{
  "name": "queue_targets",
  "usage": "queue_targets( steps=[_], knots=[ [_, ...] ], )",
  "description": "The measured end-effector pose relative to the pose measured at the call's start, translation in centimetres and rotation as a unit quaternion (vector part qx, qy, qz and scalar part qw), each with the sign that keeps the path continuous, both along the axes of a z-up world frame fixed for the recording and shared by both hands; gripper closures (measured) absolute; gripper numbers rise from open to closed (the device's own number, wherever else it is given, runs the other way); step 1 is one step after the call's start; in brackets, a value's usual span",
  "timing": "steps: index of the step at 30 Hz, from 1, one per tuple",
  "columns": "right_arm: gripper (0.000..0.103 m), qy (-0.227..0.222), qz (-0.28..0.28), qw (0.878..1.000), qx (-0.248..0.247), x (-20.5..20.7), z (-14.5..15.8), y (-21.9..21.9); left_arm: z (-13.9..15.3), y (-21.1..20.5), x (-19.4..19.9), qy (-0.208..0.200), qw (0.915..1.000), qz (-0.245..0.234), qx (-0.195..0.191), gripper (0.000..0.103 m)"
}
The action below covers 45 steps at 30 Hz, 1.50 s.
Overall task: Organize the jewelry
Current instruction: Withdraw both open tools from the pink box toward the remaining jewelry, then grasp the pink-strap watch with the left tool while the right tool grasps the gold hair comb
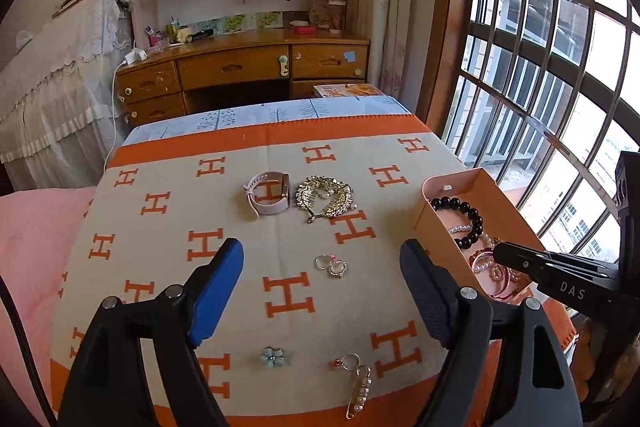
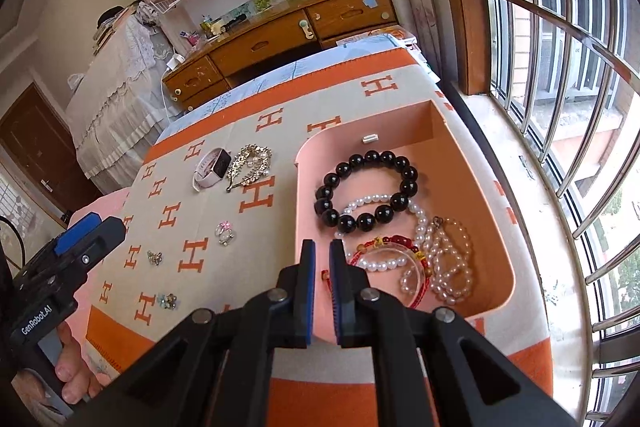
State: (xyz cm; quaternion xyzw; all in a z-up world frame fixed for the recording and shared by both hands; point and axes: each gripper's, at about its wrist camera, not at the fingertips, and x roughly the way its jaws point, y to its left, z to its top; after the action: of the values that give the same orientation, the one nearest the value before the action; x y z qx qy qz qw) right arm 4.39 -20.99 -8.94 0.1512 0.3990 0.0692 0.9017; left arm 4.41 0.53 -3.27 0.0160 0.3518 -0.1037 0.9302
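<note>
The right wrist view looks straight down into the shallow orange cardboard box (image 2: 436, 123), showing its whole contents: a bracelet of large glossy black beads (image 2: 366, 193) at the far side, a white pearl strand (image 2: 416, 215) curling under it, a bracelet of pale pinkish pearls (image 2: 450, 267) to the right, and a red cord bracelet with small gold and red beads (image 2: 384, 247) nearest. The left wrist view catches only the box's left wall (image 1: 440, 223) and part of the heap, but alone shows the gold safety-pin brooch set with small pearls (image 1: 360, 391) at the near edge of the orange-and-cream H-patterned blanket (image 1: 160, 259).

The right gripper (image 2: 322, 259) hangs over the near left corner of the box, its blue-padded fingers nearly together with a narrow gap; a red bit of cord shows in that gap, though whether it is pinched I cannot tell. The left gripper (image 1: 322, 267) hovers above the blanket with fingers wide apart, holding nothing. Between and just beyond its tips lies a pair of small silver-framed clear-stone earrings (image 1: 331, 265). Farther off sit a white-strapped smartwatch (image 1: 267, 198) and, just right of it, a gold leaf-wreath brooch with rhinestones and pearls (image 1: 325, 202). A pale blue flower-shaped piece (image 1: 272, 355) lies near, below the fingers.
</note>
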Motion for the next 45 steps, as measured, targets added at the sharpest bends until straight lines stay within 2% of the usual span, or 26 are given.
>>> queue_targets(
  steps=[15,19,25,31,39,45],
  knots=[
    [0.096,-0.004,0.036,0.999,-0.011,-1.8,0.9,3.9,0.5,1.6,-2.1,-0.01,0.9999,0.0,-0.004,0.023],
    [0.096,-0.008,0.044,0.999,-0.016,-2.1,1.2,4.9,0.5,2.2,-2.4,-0.012,0.9999,0.004,-0.006,0.018],
    [0.096,-0.008,0.056,0.998,-0.019,-2.2,1.3,6.2,0.2,3.1,-2.6,-0.008,0.9999,0.01,-0.008,0.017],
    [0.096,-0.011,0.072,0.997,-0.026,-1.5,2.3,7.3,0.4,4.8,-2.2,-0.007,0.9997,0.024,0.005,0.017],
    [0.096,-0.013,0.09,0.994,-0.057,1.5,4.5,8.1,2.0,9.3,1.2,-0.006,0.9976,0.066,0.017,0.017],
    [0.096,0.016,0.105,0.994,-0.036,6.7,6.1,7.5,2.6,10.7,6.0,0.023,0.9972,0.064,0.032,0.017]
  ],
)
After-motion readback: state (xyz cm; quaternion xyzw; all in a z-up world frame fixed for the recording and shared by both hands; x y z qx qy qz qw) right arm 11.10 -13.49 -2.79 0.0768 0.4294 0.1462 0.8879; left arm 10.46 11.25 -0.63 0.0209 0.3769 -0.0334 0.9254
